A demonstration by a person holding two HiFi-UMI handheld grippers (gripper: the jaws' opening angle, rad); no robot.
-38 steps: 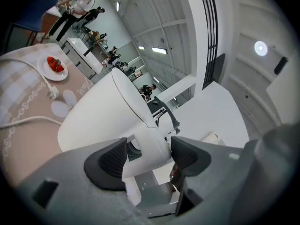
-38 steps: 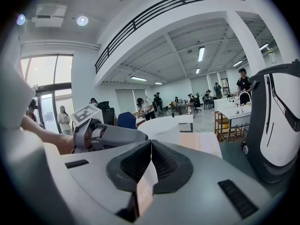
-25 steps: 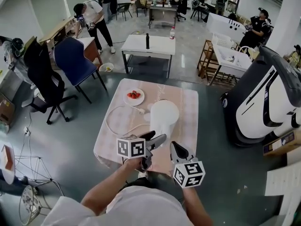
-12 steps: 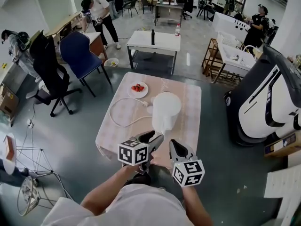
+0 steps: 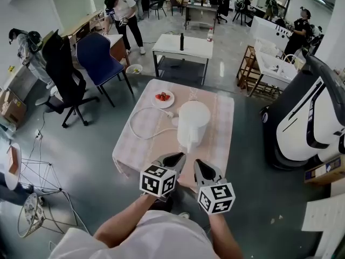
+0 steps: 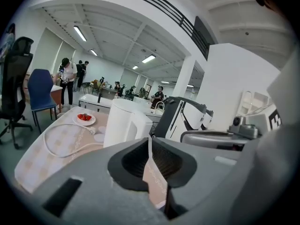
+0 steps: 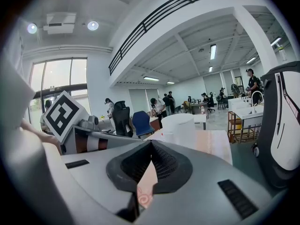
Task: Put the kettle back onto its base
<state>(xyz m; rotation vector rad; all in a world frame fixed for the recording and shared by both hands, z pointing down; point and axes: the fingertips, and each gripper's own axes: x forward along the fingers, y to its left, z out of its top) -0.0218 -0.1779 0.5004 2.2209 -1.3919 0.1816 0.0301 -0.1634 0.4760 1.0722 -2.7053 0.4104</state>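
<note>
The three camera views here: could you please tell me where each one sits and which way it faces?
Head view: on the person's head, looking steeply down at the table and white kettle; both forearms, left tool and right tool show.
Left gripper view: rides the left tool, looking along its closing jaws, nothing between them, toward the kettle.
Right gripper view: rides the right tool, looking along its shut, empty jaws toward the kettle.
Shared: both gripper views see the kettle on the table.

White cylindrical kettle (image 5: 193, 122) stands upright on the pink checked table (image 5: 145, 150).
</note>
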